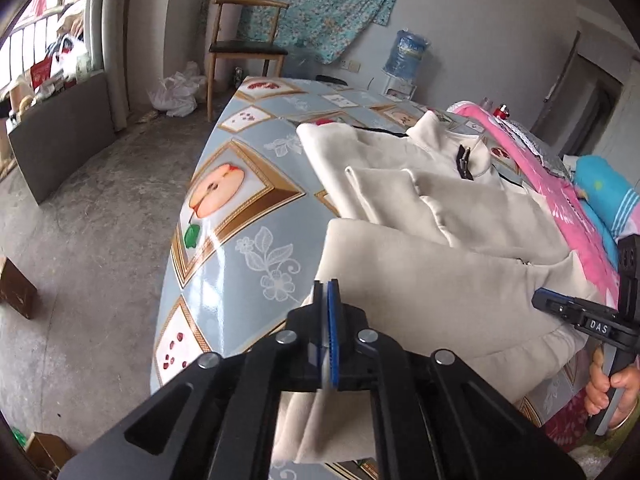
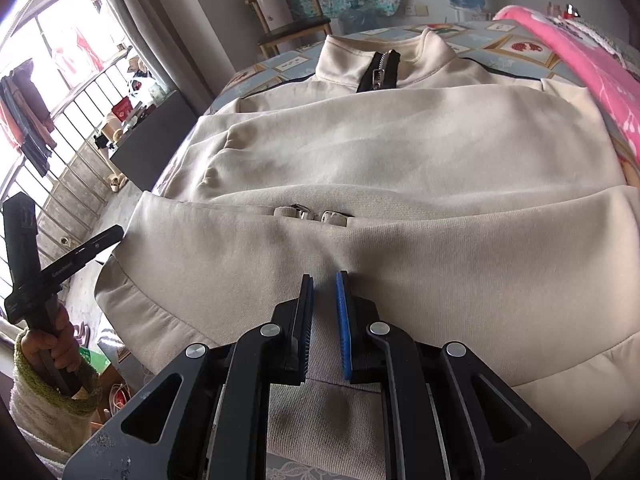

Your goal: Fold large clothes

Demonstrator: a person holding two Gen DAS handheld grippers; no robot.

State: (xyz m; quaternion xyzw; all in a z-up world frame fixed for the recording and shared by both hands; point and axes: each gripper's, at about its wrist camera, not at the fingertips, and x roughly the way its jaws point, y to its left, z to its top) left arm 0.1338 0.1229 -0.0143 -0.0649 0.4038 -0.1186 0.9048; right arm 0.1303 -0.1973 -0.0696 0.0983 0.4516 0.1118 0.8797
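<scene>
Jacket [image 2: 360, 152] lies on fruit-patterned tablecloth [image 1: 224, 200] above concrete floor [image 1: 88, 240].

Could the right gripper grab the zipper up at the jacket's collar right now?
Probably not. The right gripper is shut on the jacket's bottom hem, and the collar zipper lies at the far end. Nothing blocks it, but it would have to let go first.

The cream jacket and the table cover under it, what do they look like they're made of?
Jacket: likely a soft knit fleece or sweatshirt cotton, matte, with a fine knit grain visible near the hem and a metal zipper at the collar. Table cover: probably vinyl or oilcloth, glossy, since window light streaks across its printed fruit pattern.
</scene>
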